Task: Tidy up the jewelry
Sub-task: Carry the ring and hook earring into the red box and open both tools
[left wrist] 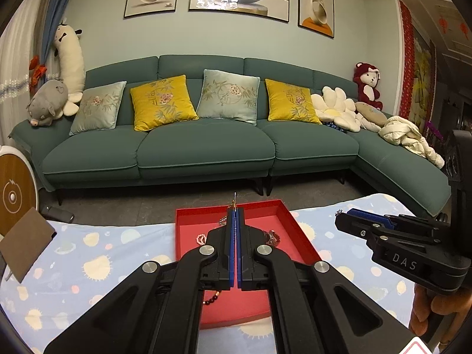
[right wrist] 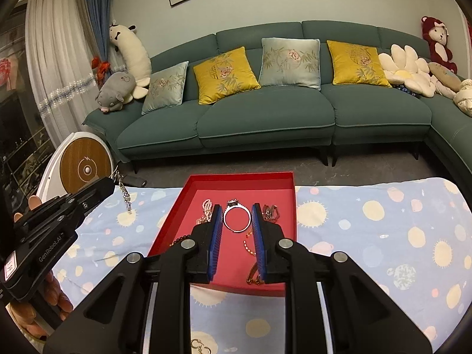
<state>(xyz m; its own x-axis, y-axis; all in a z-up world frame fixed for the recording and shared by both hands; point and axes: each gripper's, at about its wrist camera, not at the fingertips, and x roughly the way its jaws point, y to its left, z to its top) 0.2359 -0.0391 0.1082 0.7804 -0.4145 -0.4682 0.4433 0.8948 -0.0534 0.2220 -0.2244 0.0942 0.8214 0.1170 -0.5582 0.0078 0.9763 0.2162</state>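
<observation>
A red tray point(right wrist: 283, 183) lies on a patterned blue cloth and holds several jewelry pieces: a silver bangle point(right wrist: 237, 219), a pink bead strand point(right wrist: 207, 206), dark pieces point(right wrist: 271, 212) and gold chains point(right wrist: 249, 246). My right gripper point(right wrist: 237, 216) is open, its fingers either side of the bangle. My left gripper point(left wrist: 235, 210) is shut on a thin dangling earring point(right wrist: 125, 196), held above the cloth left of the tray; in the left wrist view its hook point(left wrist: 234, 199) sticks up from the tips. The tray also shows there point(left wrist: 298, 230).
A pair of gold earrings point(right wrist: 200, 346) lies on the cloth near the front edge. A brown card point(left wrist: 25, 243) stands at the left. A green sofa point(left wrist: 206, 147) with cushions stands behind, across a grey floor. A round white and wooden device point(right wrist: 82, 168) stands at the left.
</observation>
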